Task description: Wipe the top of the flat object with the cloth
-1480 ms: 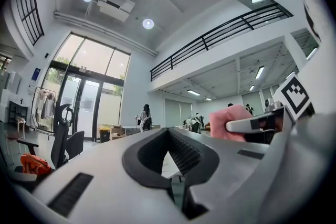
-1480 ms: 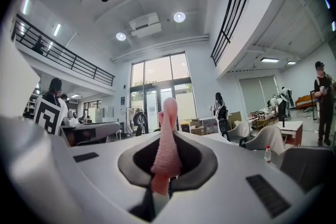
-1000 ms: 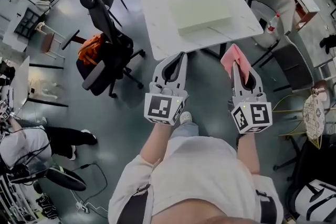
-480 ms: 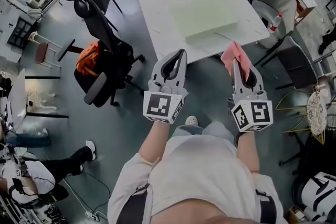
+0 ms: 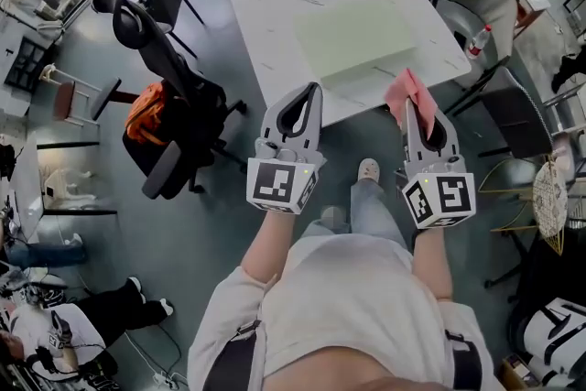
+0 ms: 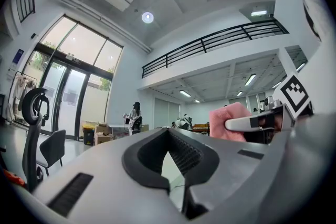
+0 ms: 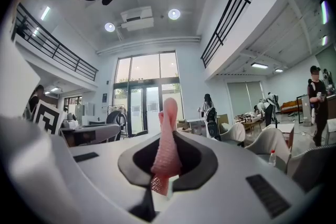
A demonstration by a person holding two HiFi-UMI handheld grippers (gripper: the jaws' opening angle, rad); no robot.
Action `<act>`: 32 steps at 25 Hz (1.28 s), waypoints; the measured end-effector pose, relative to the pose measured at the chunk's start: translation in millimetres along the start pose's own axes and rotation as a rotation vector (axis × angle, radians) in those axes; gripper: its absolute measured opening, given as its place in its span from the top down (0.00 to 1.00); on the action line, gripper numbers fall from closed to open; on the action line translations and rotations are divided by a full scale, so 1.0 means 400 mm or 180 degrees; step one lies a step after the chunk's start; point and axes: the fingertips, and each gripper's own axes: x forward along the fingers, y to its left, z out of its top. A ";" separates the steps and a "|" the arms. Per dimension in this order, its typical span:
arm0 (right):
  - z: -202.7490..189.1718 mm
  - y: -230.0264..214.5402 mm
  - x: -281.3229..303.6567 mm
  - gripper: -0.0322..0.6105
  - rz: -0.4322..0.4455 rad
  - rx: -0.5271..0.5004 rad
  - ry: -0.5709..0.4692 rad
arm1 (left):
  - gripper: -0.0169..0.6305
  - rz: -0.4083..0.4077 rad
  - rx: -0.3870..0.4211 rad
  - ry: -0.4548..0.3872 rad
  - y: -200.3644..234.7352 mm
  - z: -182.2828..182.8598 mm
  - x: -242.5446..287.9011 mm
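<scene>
Grey floor (image 5: 206, 224) surrounds a white tabletop (image 5: 265, 5) at twelve o'clock carrying the pale green flat object (image 5: 357, 37). The left claw (image 5: 316, 92) and right claw (image 5: 412, 113) hover short of it, so wiping seems not yet begun. Left gripper view: jaws closed, empty. Right gripper view: jaws pinch the pink cloth (image 7: 167, 149) upright.

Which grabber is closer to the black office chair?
Left. The left gripper is just right of the black office chair; the right gripper, shut on the pink cloth, is farther right.

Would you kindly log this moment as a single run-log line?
left gripper: shut, empty | right gripper: shut on pink cloth | flat object: on white table, untouched
</scene>
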 end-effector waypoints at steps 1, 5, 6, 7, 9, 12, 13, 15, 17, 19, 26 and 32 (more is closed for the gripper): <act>-0.001 -0.009 0.015 0.90 0.0006 0.0003 0.0005 | 0.95 0.0017 0.0000 0.0001 0.007 -0.003 0.014; -0.007 -0.044 0.088 0.90 0.0094 0.0034 0.0037 | 0.95 0.0111 0.0003 0.0024 0.038 -0.015 0.075; -0.007 -0.053 0.109 0.90 0.0119 0.0038 0.0045 | 0.95 0.0133 0.0005 0.0033 0.046 -0.018 0.092; -0.006 -0.064 0.130 0.90 0.0145 0.0041 0.0053 | 0.95 0.0154 0.0004 0.0043 0.054 -0.020 0.110; -0.001 -0.082 0.173 0.90 0.0207 0.0048 0.0067 | 0.95 0.0208 -0.0001 0.0060 0.070 -0.023 0.144; 0.007 -0.103 0.237 0.90 0.0344 0.0047 0.0094 | 0.95 0.0342 -0.0003 0.0075 0.095 -0.024 0.184; 0.009 -0.110 0.257 0.90 0.0394 0.0049 0.0103 | 0.95 0.0394 -0.0003 0.0079 0.103 -0.025 0.196; 0.012 -0.126 0.295 0.90 0.0493 0.0055 0.0116 | 0.95 0.0496 0.0000 0.0093 0.116 -0.029 0.219; 0.016 -0.144 0.329 0.90 0.0582 0.0054 0.0117 | 0.95 0.0584 0.0009 0.0109 0.124 -0.035 0.242; 0.022 -0.160 0.361 0.90 0.0667 0.0053 0.0117 | 0.95 0.0665 0.0012 0.0130 0.131 -0.041 0.265; 0.016 -0.204 0.471 0.90 0.1026 0.0069 0.0194 | 0.95 0.1034 0.0067 0.0244 0.155 -0.071 0.329; -0.023 -0.242 0.529 0.90 0.1255 0.0116 0.0285 | 0.95 0.1261 0.0023 0.0406 0.142 -0.148 0.350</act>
